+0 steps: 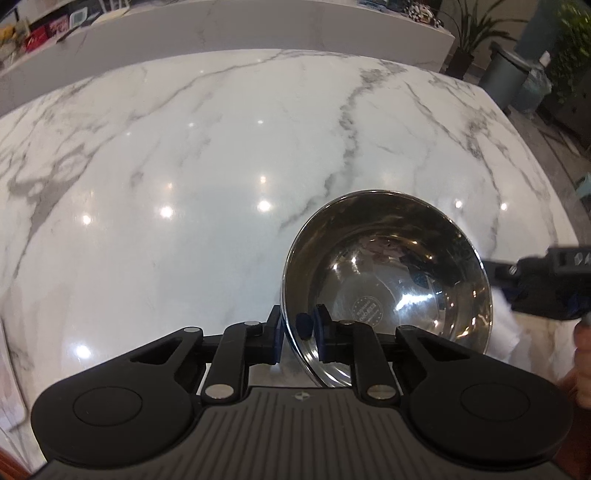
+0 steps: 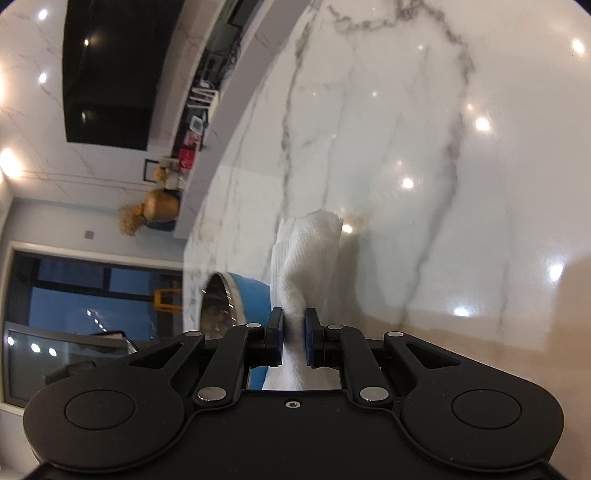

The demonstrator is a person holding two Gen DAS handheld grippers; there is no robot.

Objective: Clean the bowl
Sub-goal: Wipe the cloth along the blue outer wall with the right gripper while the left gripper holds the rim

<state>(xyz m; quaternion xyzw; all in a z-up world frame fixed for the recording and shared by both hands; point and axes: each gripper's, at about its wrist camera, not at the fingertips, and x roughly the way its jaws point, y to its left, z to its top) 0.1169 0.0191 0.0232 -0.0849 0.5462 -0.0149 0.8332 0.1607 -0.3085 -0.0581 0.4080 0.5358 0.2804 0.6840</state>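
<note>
A steel bowl (image 1: 388, 273) with a shiny inside sits tilted above the marble table (image 1: 184, 147). My left gripper (image 1: 297, 326) is shut on the bowl's near rim, one finger inside and one outside. The bowl shows in the right wrist view (image 2: 236, 299) as blue outside, low at the left. My right gripper (image 2: 293, 332) is shut on a white cloth (image 2: 306, 254) that sticks out ahead of the fingers, beside the bowl. The right gripper also shows at the right edge of the left wrist view (image 1: 546, 280), with white cloth (image 1: 509, 325) below it, just outside the bowl's right rim.
A raised marble ledge (image 1: 258, 26) runs along the table's far side with boxes and small items on it. A grey bin (image 1: 506, 74) and potted plants (image 1: 476, 29) stand past the table's right corner. A person's hand (image 1: 583, 354) shows at the right edge.
</note>
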